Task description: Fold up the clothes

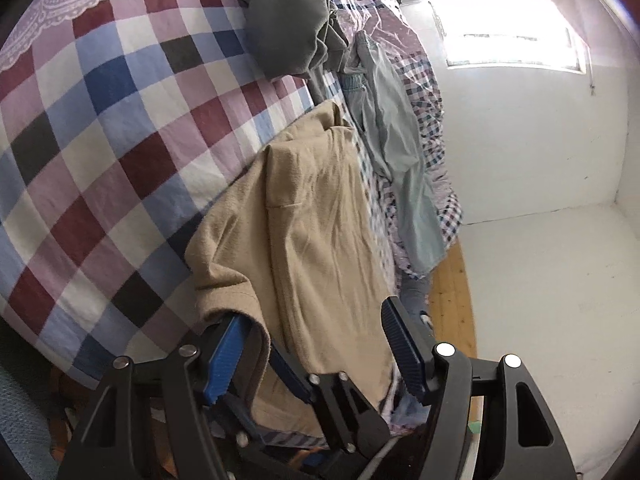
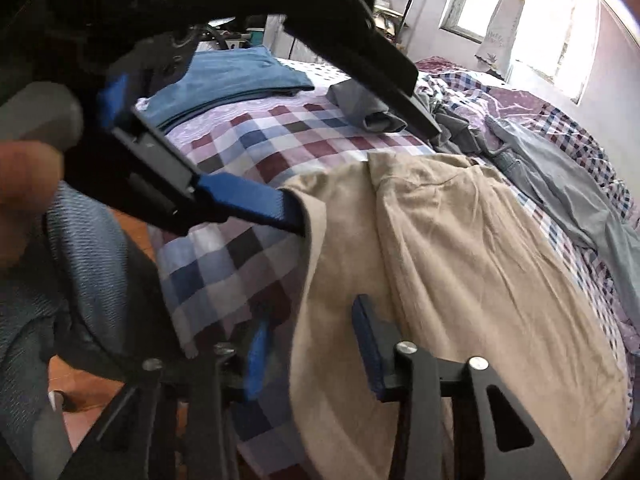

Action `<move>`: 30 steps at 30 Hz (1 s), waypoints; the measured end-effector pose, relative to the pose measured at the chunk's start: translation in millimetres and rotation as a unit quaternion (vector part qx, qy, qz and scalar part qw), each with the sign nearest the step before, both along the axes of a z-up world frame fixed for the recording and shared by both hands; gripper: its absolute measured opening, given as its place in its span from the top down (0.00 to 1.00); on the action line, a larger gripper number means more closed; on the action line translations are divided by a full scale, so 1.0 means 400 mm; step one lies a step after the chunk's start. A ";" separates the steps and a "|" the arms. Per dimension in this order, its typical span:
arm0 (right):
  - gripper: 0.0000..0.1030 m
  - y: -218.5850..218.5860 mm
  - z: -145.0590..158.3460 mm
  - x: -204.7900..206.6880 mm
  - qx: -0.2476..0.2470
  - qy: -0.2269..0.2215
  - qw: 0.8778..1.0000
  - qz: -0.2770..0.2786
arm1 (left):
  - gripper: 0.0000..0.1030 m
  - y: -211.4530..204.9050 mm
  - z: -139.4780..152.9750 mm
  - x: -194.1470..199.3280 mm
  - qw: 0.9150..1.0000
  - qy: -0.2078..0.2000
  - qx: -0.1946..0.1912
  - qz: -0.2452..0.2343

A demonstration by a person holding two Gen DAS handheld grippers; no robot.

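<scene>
Left gripper (image 1: 316,352): jaws apart, tan garment (image 1: 312,216) hem draped over one finger. Right gripper (image 2: 312,352): jaws apart, straddling the same hem. Garment spread on checked bedspread (image 1: 100,140); hem-gripping judged in hand, closure required next. Beyond: grey clothes (image 1: 288,20), unfolded; blue stack (image 2: 232,76), folded.

Matt, soft-napped cloth makes up the beige garment (image 1: 316,216), lying on the smooth woven checked bedcover (image 1: 120,140), beside which glossy wooden flooring (image 1: 452,292) shows; ribbed blue plastic pads (image 1: 400,344).
</scene>
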State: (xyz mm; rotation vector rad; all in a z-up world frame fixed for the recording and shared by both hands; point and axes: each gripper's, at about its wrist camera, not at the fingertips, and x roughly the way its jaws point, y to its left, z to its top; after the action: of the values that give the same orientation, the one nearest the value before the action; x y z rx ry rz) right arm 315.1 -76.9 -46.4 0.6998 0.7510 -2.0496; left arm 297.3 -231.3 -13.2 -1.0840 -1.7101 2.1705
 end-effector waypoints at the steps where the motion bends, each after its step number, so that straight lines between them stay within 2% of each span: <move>1: 0.81 -0.003 0.000 -0.006 -0.002 -0.002 1.000 -0.002 | 0.32 0.000 -0.005 0.003 1.000 -0.006 0.002 0.000; 3: 0.91 0.000 0.001 -0.026 -0.013 -0.025 1.000 -0.007 | 0.32 -0.001 -0.016 0.009 1.000 -0.018 0.007 0.001; 5: 0.97 0.018 0.009 -0.056 -0.039 -0.068 0.997 -0.017 | 0.32 -0.002 -0.027 0.014 0.999 -0.031 0.012 0.001; 11: 0.97 0.067 0.011 -0.140 -0.120 -0.192 0.973 -0.040 | 0.32 0.000 -0.049 0.027 0.998 -0.057 0.018 0.000; 17: 0.97 0.113 0.009 -0.181 -0.190 -0.283 0.938 -0.065 | 0.32 0.000 -0.055 0.028 0.998 -0.062 0.011 0.003; 21: 0.97 0.139 0.014 -0.210 -0.229 -0.318 0.916 -0.084 | 0.32 0.001 -0.063 0.027 0.998 -0.070 0.005 0.003; 24: 0.97 0.150 0.010 -0.226 -0.246 -0.340 0.903 -0.090 | 0.32 0.002 -0.069 0.017 0.998 -0.067 0.017 0.005; 26: 0.97 0.149 0.008 -0.228 -0.248 -0.346 0.901 -0.089 | 0.32 0.005 -0.075 0.007 0.997 -0.062 0.033 0.005; 29: 0.97 0.143 0.010 -0.222 -0.240 -0.338 0.906 -0.085 | 0.32 0.002 -0.072 0.006 0.998 -0.047 0.045 0.015; 30: 0.97 0.143 0.011 -0.218 -0.236 -0.334 0.909 -0.084 | 0.35 -0.002 -0.065 0.009 0.998 -0.039 0.044 0.020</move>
State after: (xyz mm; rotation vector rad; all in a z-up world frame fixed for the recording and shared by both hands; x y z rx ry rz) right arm 227.9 -19.8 -41.8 1.1082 -0.2002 -1.8425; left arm 300.7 -232.1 -39.2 -1.1348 -1.8583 2.0793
